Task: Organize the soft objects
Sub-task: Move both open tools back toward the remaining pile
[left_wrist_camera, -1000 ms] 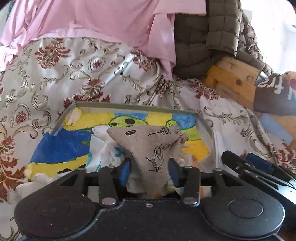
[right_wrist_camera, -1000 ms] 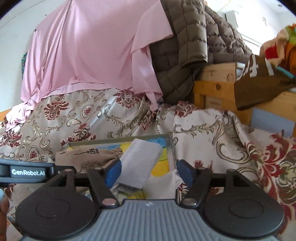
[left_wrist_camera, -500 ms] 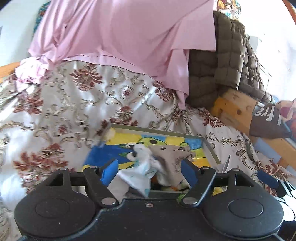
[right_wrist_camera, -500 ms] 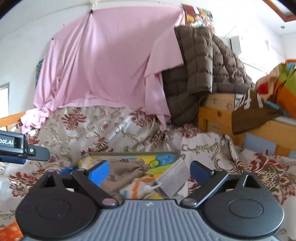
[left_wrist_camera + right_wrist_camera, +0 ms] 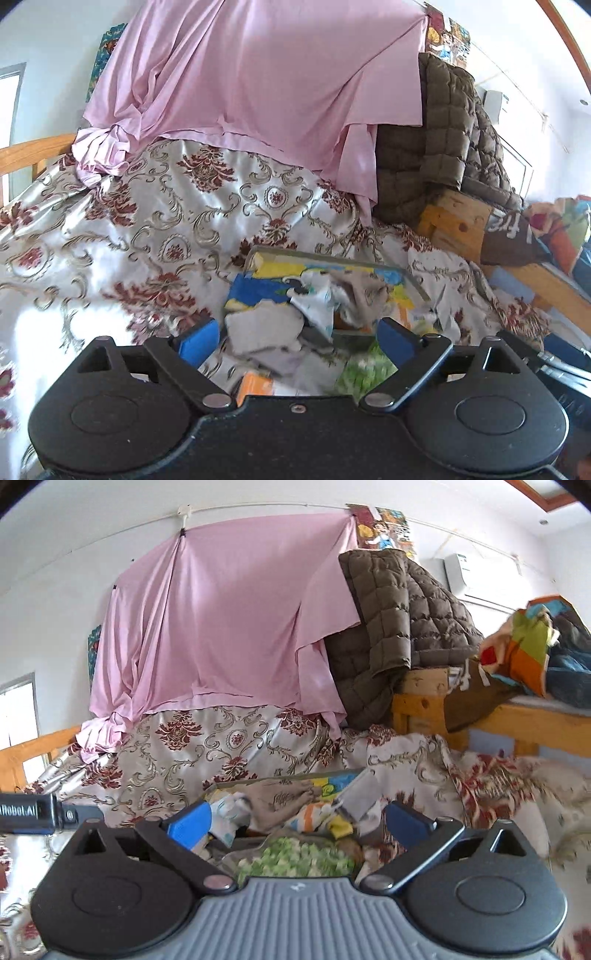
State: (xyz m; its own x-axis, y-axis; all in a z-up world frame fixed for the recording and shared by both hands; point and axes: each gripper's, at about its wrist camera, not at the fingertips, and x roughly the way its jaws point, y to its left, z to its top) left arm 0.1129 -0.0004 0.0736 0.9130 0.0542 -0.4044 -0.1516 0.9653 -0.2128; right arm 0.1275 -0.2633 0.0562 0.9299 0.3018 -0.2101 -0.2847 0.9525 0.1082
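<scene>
A shallow tray with a bright cartoon lining lies on the floral bedspread; it also shows in the right wrist view. In it lie a beige printed cloth, a white patterned cloth and a grey cloth. Another grey cloth lies in front of the tray. My left gripper is open and empty, pulled back from the tray. My right gripper is open and empty above a green checked cloth.
A floral bedspread covers the bed. A pink sheet and a brown quilted jacket hang behind. A wooden bed frame with piled clothes stands at the right. The left gripper's body shows at the left edge.
My left gripper opened and let go of the beige cloth into the tray. My right gripper let go of the grey cloth. Both pulled back and up.
</scene>
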